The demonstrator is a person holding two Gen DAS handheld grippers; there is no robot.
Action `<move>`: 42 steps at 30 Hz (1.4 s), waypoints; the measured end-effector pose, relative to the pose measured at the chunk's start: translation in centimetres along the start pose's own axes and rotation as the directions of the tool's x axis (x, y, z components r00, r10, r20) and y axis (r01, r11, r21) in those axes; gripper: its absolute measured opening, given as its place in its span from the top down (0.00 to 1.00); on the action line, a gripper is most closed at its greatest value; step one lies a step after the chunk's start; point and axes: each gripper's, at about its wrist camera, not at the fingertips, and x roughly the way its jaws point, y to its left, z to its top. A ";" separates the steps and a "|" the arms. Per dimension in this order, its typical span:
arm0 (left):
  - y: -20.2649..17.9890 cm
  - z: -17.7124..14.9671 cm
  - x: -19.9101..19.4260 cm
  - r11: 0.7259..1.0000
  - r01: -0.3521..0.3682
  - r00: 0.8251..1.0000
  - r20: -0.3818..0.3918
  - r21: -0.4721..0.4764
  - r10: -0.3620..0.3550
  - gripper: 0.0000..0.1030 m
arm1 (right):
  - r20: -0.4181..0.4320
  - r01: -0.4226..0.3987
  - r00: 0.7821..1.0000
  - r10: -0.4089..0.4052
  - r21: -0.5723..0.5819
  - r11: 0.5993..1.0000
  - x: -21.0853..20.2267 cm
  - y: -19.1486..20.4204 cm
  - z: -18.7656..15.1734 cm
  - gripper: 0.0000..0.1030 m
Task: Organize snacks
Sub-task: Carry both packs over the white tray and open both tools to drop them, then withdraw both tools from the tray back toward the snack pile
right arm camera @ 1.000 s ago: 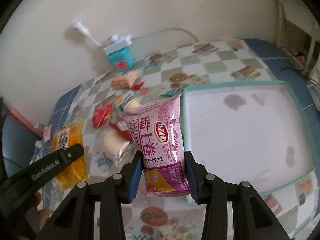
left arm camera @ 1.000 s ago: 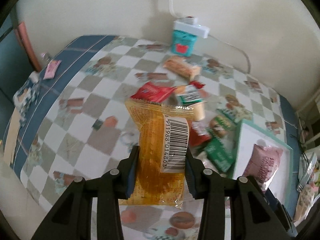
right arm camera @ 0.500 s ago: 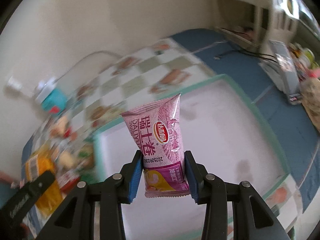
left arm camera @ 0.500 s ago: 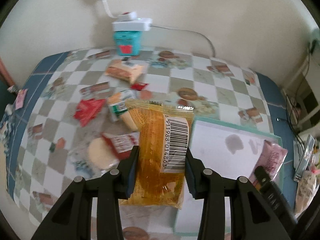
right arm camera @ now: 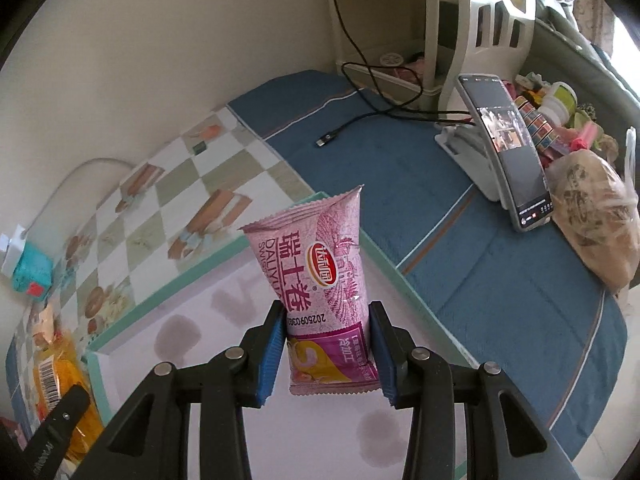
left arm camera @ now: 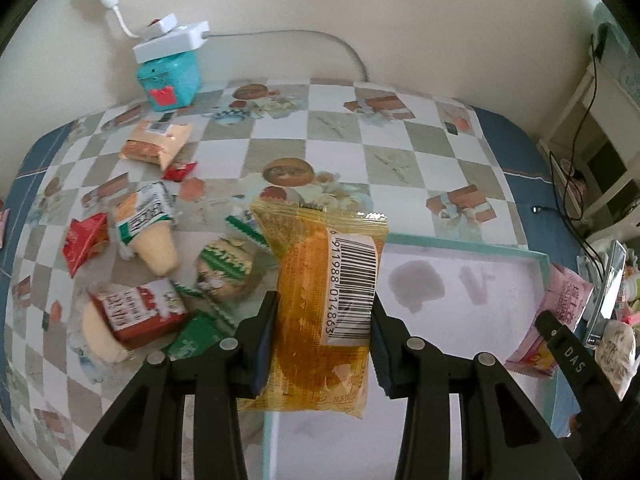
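My left gripper [left arm camera: 323, 332] is shut on a yellow snack packet [left arm camera: 320, 300] with a barcode, held over the left edge of the white tray [left arm camera: 480, 320] with a teal rim. My right gripper [right arm camera: 328, 340] is shut on a pink Swiss-roll packet [right arm camera: 320, 280], held above the tray [right arm camera: 192, 320] near its right rim. The pink packet [left arm camera: 552, 312] also shows at the right of the left wrist view, and the yellow packet [right arm camera: 60, 380] at the lower left of the right wrist view. Several loose snacks [left arm camera: 152, 240] lie on the checked tablecloth left of the tray.
A teal box [left arm camera: 168, 80] with a white power strip on top stands by the back wall. Right of the tray, on the blue cloth, are a phone on a stand [right arm camera: 508, 148], a black cable [right arm camera: 360, 120] and a bagged bun [right arm camera: 592, 216]. A white shelf unit [right arm camera: 480, 20] stands behind.
Both grippers have swung to the right with their packets. The yellow packet went from over the loose snacks to the tray's left edge; the pink packet crossed the tray to its right rim.
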 end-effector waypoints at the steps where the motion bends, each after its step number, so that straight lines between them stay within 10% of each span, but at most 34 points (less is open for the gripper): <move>1: -0.2 0.0 0.2 1.000 0.004 1.000 0.000 0.006 -0.004 0.58 | -0.004 0.000 1.000 0.000 0.000 1.000 0.1 -0.1 0.1 0.58; 6: -0.3 0.2 0.4 0.999 0.033 0.999 -0.022 0.000 -0.033 0.52 | -0.029 0.012 1.000 -0.012 0.004 1.000 -0.1 -0.2 0.4 0.57; 9: 0.3 0.7 -0.5 0.999 0.043 0.999 -0.011 -0.017 -0.044 0.19 | -0.051 0.010 0.999 -0.009 0.005 1.000 -0.5 -0.2 0.7 0.46; 23: 8.5 2.4 -7.1 0.983 -0.076 0.996 0.024 -0.167 0.081 0.08 | 0.087 -0.098 0.991 0.102 -0.050 0.994 -9.1 1.7 2.0 0.02; 42: 27.2 -2.3 -11.5 0.796 -0.274 0.952 -0.033 -0.539 0.306 0.07 | 0.096 -0.247 0.955 0.280 -0.263 0.933 -14.6 11.9 -2.7 0.00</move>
